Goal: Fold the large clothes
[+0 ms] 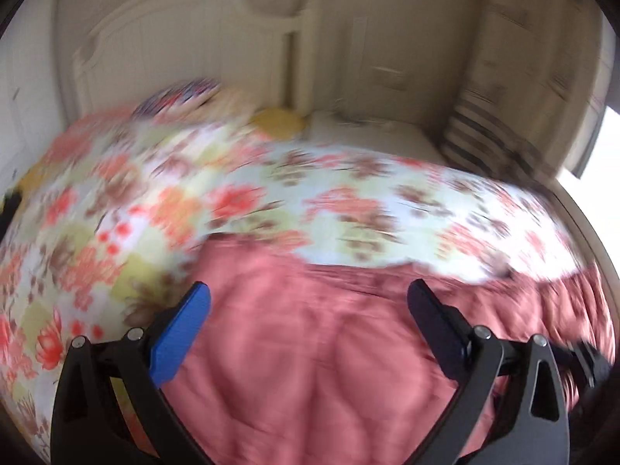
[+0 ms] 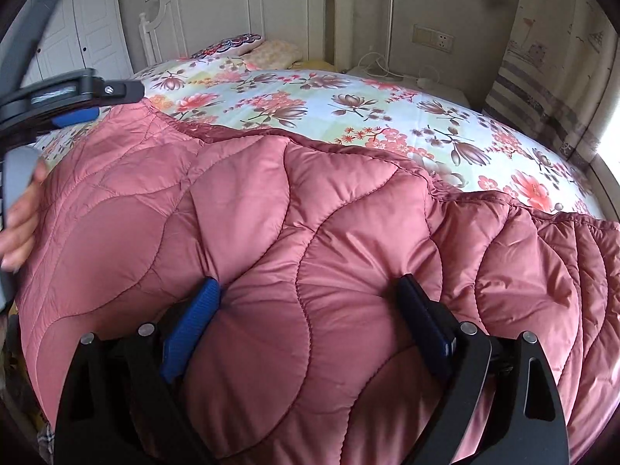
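Note:
A large pink quilted coat (image 2: 252,213) lies spread over the near part of a bed with a floral sheet (image 2: 310,97). My right gripper (image 2: 308,283) stands wide, its fingertips sunk into the padding, and a puffy bulge of coat fills the gap between them. The left wrist view is blurred by motion. In it my left gripper (image 1: 310,290) hangs open above the pink coat (image 1: 310,348), with nothing between its fingers. One blue pad of the left gripper (image 2: 75,119) shows at the coat's far left edge, with a person's hand (image 2: 19,213) below it.
A white headboard (image 2: 232,11) and pillows (image 2: 232,44) stand at the far end of the bed. A bedside table with cables (image 2: 407,73) is at the back right, a patterned curtain (image 2: 542,77) beside it. White wardrobe doors (image 2: 89,19) are at the left.

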